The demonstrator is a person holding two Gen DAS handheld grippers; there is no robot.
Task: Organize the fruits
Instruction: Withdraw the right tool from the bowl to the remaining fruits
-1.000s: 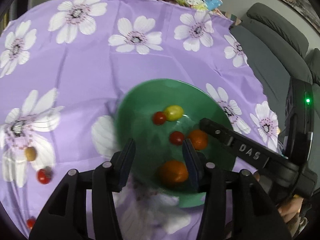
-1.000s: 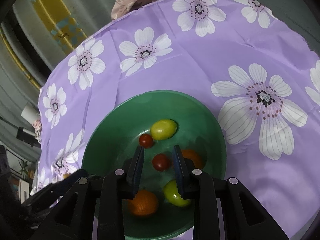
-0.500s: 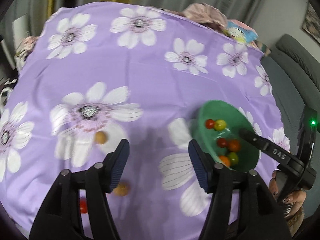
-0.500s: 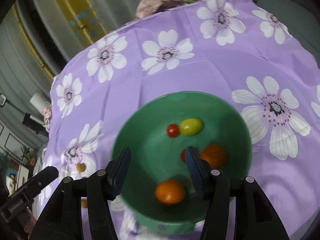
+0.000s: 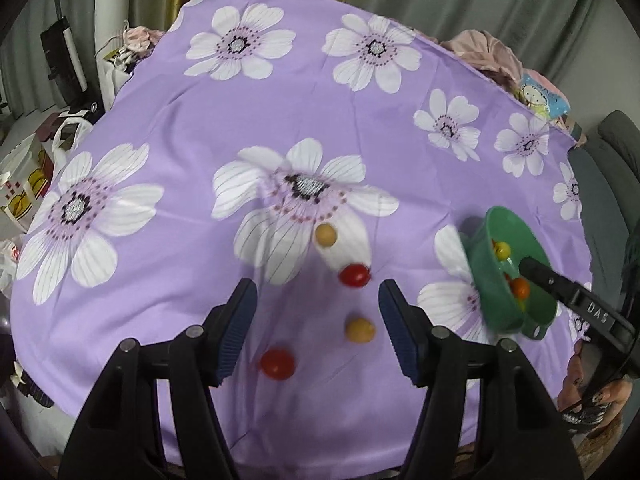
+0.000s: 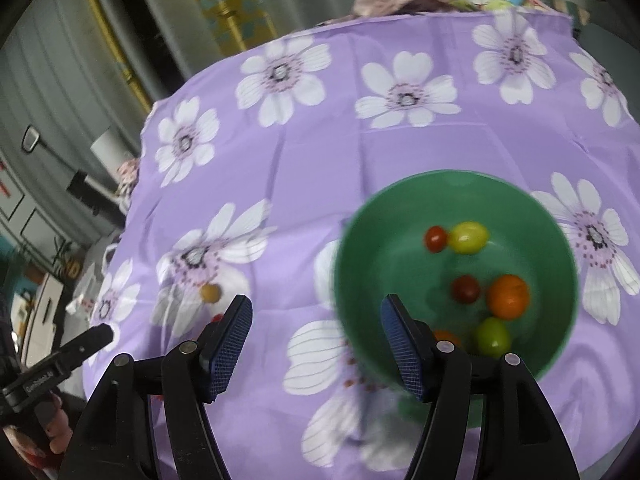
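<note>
Loose on the purple flowered cloth [image 5: 192,128] lie a tan ball [image 5: 325,235], a red tomato [image 5: 354,275], a yellow ball [image 5: 360,330] and a second red tomato [image 5: 277,363]. My left gripper [image 5: 316,308] hangs open above them, touching none. At the right stands the green bowl [image 5: 496,224]. In the right wrist view the bowl [image 6: 392,248] holds a red tomato [image 6: 435,239], a yellow fruit [image 6: 468,237], a dark tomato [image 6: 465,289], an orange fruit [image 6: 508,295] and a green one [image 6: 493,335]. The right gripper [image 6: 316,320] hovers at the bowl's left rim, its jaws opening with nothing between them.
Crumpled pink cloth [image 5: 488,50] and a printed cushion [image 5: 542,96] lie at the table's far edge. Bags and boxes [image 5: 32,172] stand off the left side, a grey sofa [image 5: 612,184] at the right. A hand [image 5: 580,396] holds the right gripper.
Both grippers opened wide. The left one swung away from the bowl to the loose fruit on the cloth. The right one drew back to the bowl's left rim, and a green fruit now lies in the bowl.
</note>
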